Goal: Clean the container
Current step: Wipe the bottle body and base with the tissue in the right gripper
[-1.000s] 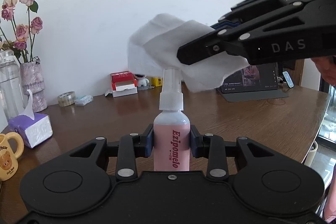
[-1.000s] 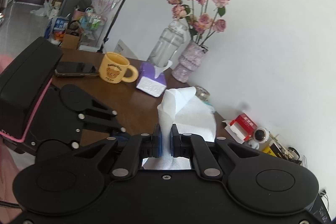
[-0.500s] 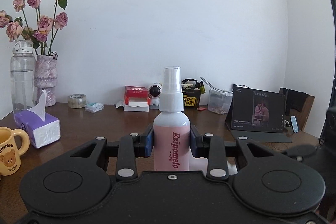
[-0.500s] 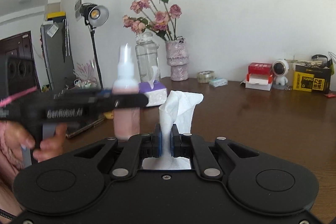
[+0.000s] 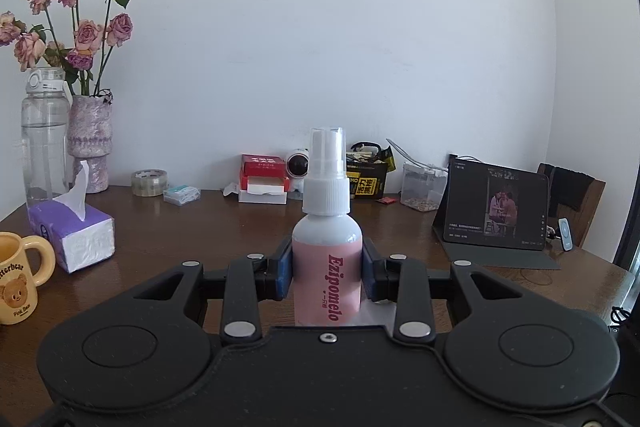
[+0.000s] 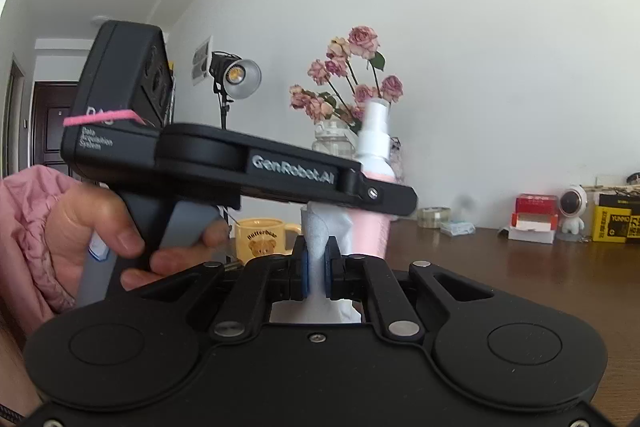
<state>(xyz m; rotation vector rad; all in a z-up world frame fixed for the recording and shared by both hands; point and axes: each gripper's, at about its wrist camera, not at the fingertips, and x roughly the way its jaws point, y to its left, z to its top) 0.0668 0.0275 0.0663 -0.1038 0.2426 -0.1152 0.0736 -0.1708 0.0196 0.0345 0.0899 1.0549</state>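
Above the brown tabletop (image 5: 224,227), the left hand-held gripper (image 5: 326,267) is gripping the upright pink spray bottle (image 5: 326,267); the right hand-held gripper (image 6: 316,269) at 3 o'clock is pinching a white tissue (image 6: 318,243).

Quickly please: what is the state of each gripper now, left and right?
Left gripper: closed on the pink spray bottle, held upright.
Right gripper: closed on the white tissue.

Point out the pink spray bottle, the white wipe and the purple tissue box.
pink spray bottle (image 5: 327,269): left wrist view, on its pink label, between the fingers.
white wipe (image 6: 316,247): right wrist view, on the fold pinched between the blue pads.
purple tissue box (image 5: 72,227): left wrist view, on its purple top.
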